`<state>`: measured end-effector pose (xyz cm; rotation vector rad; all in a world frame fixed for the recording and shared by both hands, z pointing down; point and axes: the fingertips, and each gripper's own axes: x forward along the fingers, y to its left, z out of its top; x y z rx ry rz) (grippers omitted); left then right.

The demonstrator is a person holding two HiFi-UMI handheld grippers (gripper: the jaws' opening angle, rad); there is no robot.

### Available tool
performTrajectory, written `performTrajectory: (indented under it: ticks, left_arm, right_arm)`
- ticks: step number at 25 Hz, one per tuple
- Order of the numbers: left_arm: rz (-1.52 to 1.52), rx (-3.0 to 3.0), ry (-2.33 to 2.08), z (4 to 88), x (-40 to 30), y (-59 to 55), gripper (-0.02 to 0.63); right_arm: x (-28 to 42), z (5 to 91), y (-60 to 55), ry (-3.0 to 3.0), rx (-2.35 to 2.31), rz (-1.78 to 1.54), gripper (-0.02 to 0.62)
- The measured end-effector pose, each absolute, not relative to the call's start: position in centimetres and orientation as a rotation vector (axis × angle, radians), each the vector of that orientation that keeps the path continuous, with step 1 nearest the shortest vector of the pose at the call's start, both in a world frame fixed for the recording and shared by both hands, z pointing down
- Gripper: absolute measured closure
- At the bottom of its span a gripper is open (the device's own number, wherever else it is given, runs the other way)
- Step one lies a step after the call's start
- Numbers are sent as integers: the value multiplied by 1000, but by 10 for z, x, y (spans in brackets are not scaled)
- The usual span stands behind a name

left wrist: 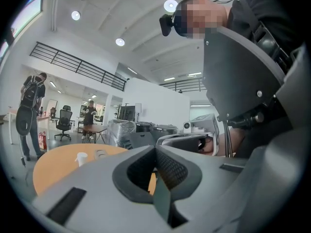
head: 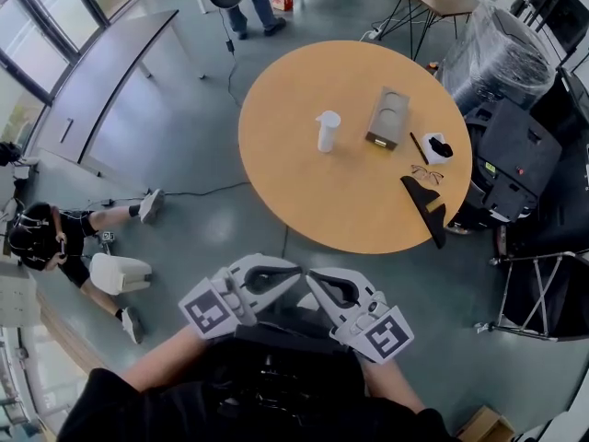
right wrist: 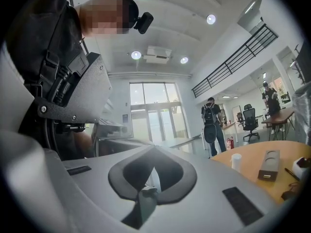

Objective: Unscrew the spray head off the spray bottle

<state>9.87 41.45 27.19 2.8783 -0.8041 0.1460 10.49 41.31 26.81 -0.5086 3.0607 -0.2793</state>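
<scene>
The white spray bottle (head: 327,130) stands upright on the round wooden table (head: 304,182), left of its middle. Both grippers hover low by my body, well short of the table and far from the bottle. My left gripper (head: 296,272) and right gripper (head: 311,275) point at each other with tips nearly meeting, both shut and empty. In the left gripper view the bottle (left wrist: 81,158) is small on the far table (left wrist: 48,169), beyond the shut left gripper (left wrist: 155,147). The right gripper view has the bottle (right wrist: 236,161) at the right, past the shut right gripper (right wrist: 154,148).
On the table lie a grey box (head: 387,117), glasses (head: 426,173), a pen (head: 419,147), a small white-and-black item (head: 437,145) and a black object (head: 428,206) at the near right edge. A person (head: 55,242) sits on the floor at left. Dark equipment (head: 515,155) stands right.
</scene>
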Motion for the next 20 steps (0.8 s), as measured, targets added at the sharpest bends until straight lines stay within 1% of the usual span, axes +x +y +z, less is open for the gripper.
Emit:
performTrajectory:
  ticks: [10, 13, 20]
  left_arm:
    - [99, 2915, -708, 276, 48, 355, 592]
    - [104, 2938, -682, 276, 22, 340, 592]
    - [54, 2912, -656, 278, -49, 295, 592]
  right_arm:
    - [57, 276, 355, 3071, -627, -289, 595]
    - [31, 270, 332, 3044, -675, -246, 595]
    - [-36, 279, 294, 3080, -735, -297, 595]
